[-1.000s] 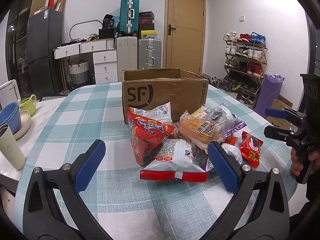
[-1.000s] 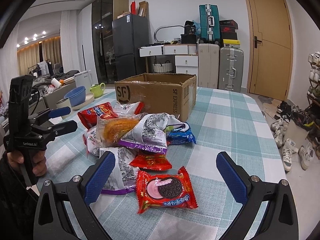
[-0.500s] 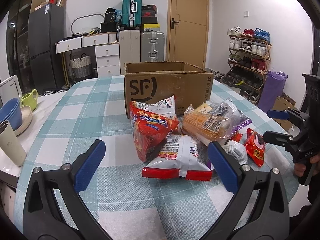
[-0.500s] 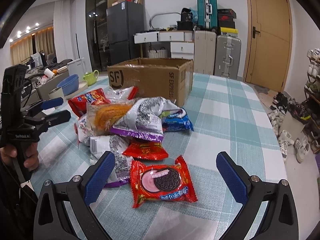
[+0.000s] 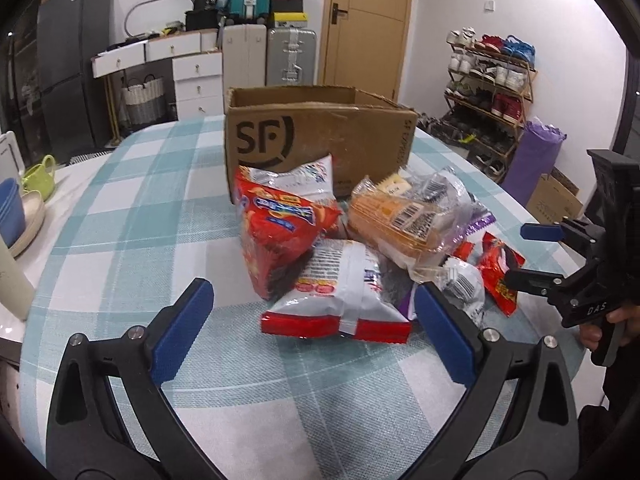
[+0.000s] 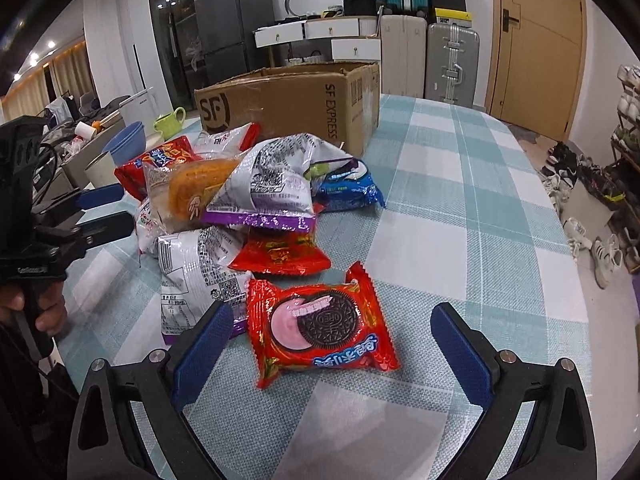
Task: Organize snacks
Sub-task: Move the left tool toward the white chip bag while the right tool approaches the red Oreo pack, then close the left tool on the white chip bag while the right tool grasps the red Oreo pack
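Observation:
A pile of snack packs lies on the checked tablecloth in front of an open cardboard box (image 5: 320,136) (image 6: 288,108). My left gripper (image 5: 310,292) is closing, though its jaws are still wide. The near end of a white-and-red bag (image 5: 340,300) lies between its tips, and the pads do not touch it. Behind that bag are a red chips bag (image 5: 280,232) and an orange cake pack (image 5: 396,220). My right gripper (image 6: 332,312) is open around a red Oreo pack (image 6: 324,324) without touching it. Each gripper shows in the other's view, the right gripper (image 5: 532,252) and the left gripper (image 6: 108,208).
Blue bowls (image 5: 10,212), a green cup (image 5: 38,178) and a beige tumbler (image 5: 12,276) stand at the table's left edge. A purple-silver bag (image 6: 268,188) and a blue pack (image 6: 348,188) top the pile. A shoe rack (image 5: 492,92) stands beyond the table's right side.
Both grippers have tipped downward and come closer to the pile. The left jaws have narrowed a little. The Oreo pack now lies between the right fingers.

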{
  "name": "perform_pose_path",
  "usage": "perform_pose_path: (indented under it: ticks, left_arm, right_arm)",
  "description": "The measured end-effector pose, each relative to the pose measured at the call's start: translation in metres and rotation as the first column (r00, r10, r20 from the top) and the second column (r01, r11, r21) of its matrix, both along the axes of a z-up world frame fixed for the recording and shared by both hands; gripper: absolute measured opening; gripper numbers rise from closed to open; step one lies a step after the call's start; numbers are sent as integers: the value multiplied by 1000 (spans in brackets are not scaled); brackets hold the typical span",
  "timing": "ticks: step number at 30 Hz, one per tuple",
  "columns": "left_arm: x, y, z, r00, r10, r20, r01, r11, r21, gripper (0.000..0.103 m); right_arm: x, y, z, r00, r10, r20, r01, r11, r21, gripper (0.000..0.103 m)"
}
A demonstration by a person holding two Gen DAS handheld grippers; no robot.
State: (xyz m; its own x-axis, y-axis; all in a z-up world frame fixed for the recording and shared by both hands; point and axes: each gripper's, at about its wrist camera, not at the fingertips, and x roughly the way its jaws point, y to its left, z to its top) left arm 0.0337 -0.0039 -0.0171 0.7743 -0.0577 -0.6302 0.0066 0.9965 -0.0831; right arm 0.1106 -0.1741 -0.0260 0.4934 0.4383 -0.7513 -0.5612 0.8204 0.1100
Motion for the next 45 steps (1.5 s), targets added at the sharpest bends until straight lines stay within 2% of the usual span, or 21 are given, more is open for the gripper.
perform_pose_path:
  ticks: [1, 3, 6, 7, 9, 12, 18, 22, 26, 28, 29, 37, 45]
  left_arm:
    - [2, -1, -2, 1000, -6, -11, 6, 1000, 0, 93]
    - [9, -3, -6, 999, -19, -43, 19, 1000, -10, 78]
    - [19, -6, -13, 996, -46, -81, 43, 998, -41, 72]
    - [22, -7, -14, 995, -50, -89, 47, 998, -41, 72]
    - [26, -9, -15, 994, -57, -94, 54, 998, -33, 65]
    - [34, -7, -16, 992, -59, -107, 53, 997, -60, 63]
    - [53, -9, -25, 986, -52, -156, 44, 997, -55, 63]
    - [59, -11, -27, 985, -47, -167, 39, 998, -50, 62]
    - [53, -10, -27, 984, -56, -167, 44, 996, -72, 55]
    - [48, -11, -26, 985, -65, -162, 53, 996, -77, 52]
    - [47, -12, -26, 984, -69, -162, 57, 996, -75, 50]
    - [32, -8, -24, 990, -73, -122, 61, 993, -100, 45]
    - [13, 1, -14, 998, -34, -58, 27, 993, -113, 45]
  right_arm:
    - [0, 1, -1, 1000, 2, -5, -2, 1000, -4, 98]
    - [1, 2, -2, 1000, 5, -13, -6, 1000, -9, 95]
    - [3, 3, -6, 999, 18, -29, -18, 1000, -13, 91]
    - [4, 4, -7, 999, 22, -33, -22, 1000, -13, 89]
    - [4, 5, -10, 999, 26, -39, -27, 1000, -13, 88]
    - [6, 6, -13, 998, 32, -53, -33, 999, -17, 88]
    - [10, 10, -19, 996, 42, -78, -44, 999, -24, 86]
    - [10, 10, -18, 996, 41, -76, -43, 999, -25, 77]
    - [8, 11, -18, 997, 42, -65, -44, 999, -31, 69]
    - [6, 10, -17, 998, 40, -57, -41, 999, -33, 63]
    - [6, 9, -17, 998, 40, -56, -42, 999, -30, 54]
    - [0, 4, -14, 999, 36, -27, -37, 999, -14, 50]
    - [-9, -7, 8, 999, 7, 47, -9, 999, 42, 50]
